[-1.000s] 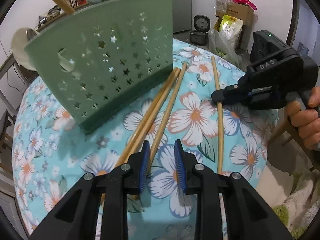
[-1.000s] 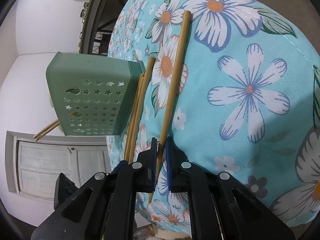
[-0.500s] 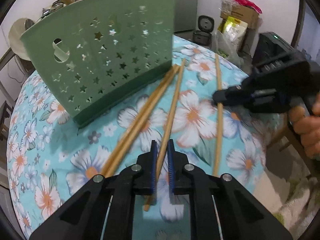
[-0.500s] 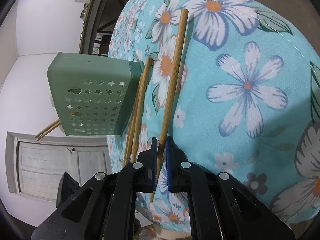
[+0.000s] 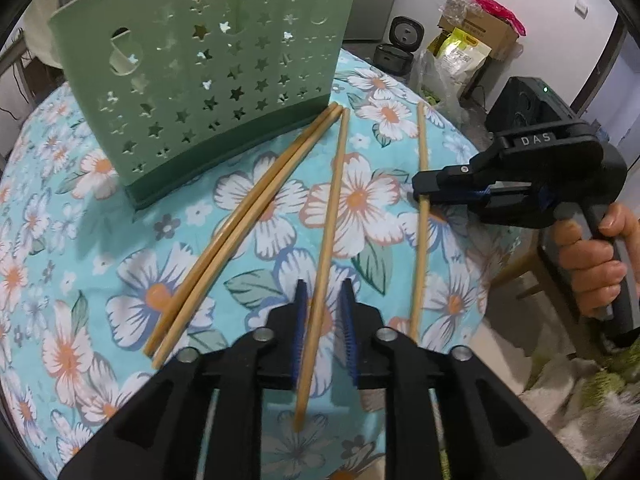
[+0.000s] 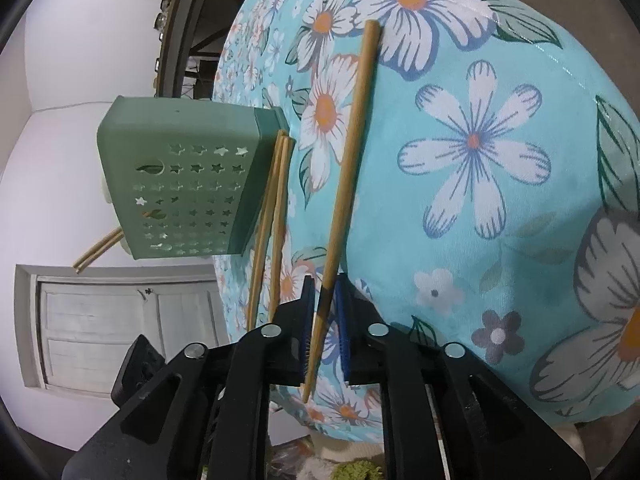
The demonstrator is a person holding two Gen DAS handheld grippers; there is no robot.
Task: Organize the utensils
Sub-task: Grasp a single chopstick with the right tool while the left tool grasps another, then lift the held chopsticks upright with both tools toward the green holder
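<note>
Several wooden chopsticks lie on the floral tablecloth (image 5: 100, 248) in front of a green star-punched utensil holder (image 5: 208, 68). My left gripper (image 5: 323, 316) is partly open, its blue pads on either side of one chopstick (image 5: 330, 216) with small gaps. A pair of chopsticks (image 5: 244, 216) lies to its left. My right gripper (image 5: 420, 192) reaches in from the right at the rightmost chopstick (image 5: 420, 136). In the right wrist view the right gripper (image 6: 323, 320) straddles that chopstick (image 6: 348, 168), jaws slightly apart. The holder (image 6: 180, 184) with chopsticks sticking out its top (image 6: 96, 250) stands beyond.
The round table's edge (image 5: 472, 320) drops off close on the right. Behind the table are a rice cooker (image 5: 400, 44), bags and a cardboard box (image 5: 476, 36). A white door (image 6: 120, 328) shows in the right wrist view.
My left gripper was shut on the chopstick half a second ago and has opened slightly. My right gripper's jaws have also parted a little around its chopstick. Both chopsticks rest on the table.
</note>
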